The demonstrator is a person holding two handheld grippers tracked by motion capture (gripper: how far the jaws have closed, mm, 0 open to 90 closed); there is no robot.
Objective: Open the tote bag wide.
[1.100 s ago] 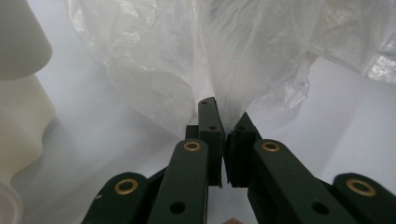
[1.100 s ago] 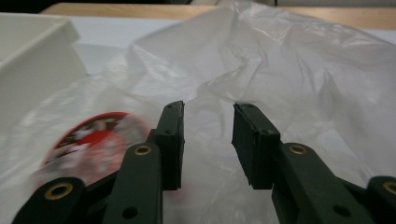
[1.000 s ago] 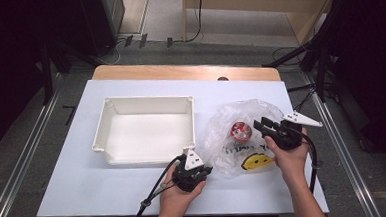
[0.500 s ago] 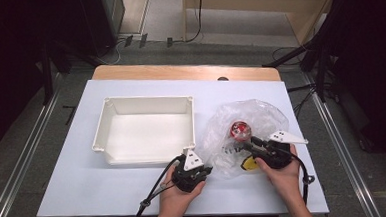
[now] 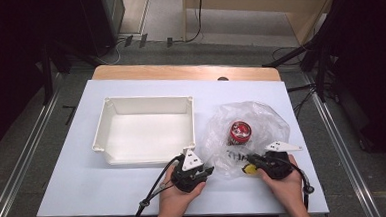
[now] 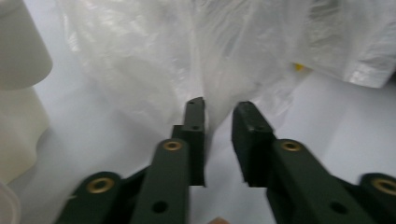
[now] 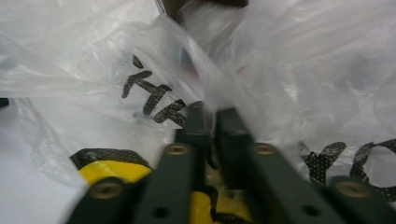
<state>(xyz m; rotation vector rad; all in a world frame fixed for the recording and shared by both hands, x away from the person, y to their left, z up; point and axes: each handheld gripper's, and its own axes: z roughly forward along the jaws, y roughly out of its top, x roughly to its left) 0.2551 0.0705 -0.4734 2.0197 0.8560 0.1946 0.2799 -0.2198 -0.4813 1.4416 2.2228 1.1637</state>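
we see one crinkly clear plastic bag [image 5: 247,130] on the white worktop [image 5: 84,179], at 3 o'clock from one smooth white tray [image 5: 147,128]. inside sits one round red tin [image 5: 240,131]. our left gripper [image 6: 219,119] has been opening, its fingers loose around a fold. our right gripper [image 7: 211,122] has been closing, its fingers pinching the bag.

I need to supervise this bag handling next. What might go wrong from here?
The right tongs have just been closing on a fold of the thin plastic bag; the film may tear or slip out. The left tongs have just been opening, with film in the gap between them, so that edge may drop. The red-lidded jar inside might roll if the bag is lifted unevenly.
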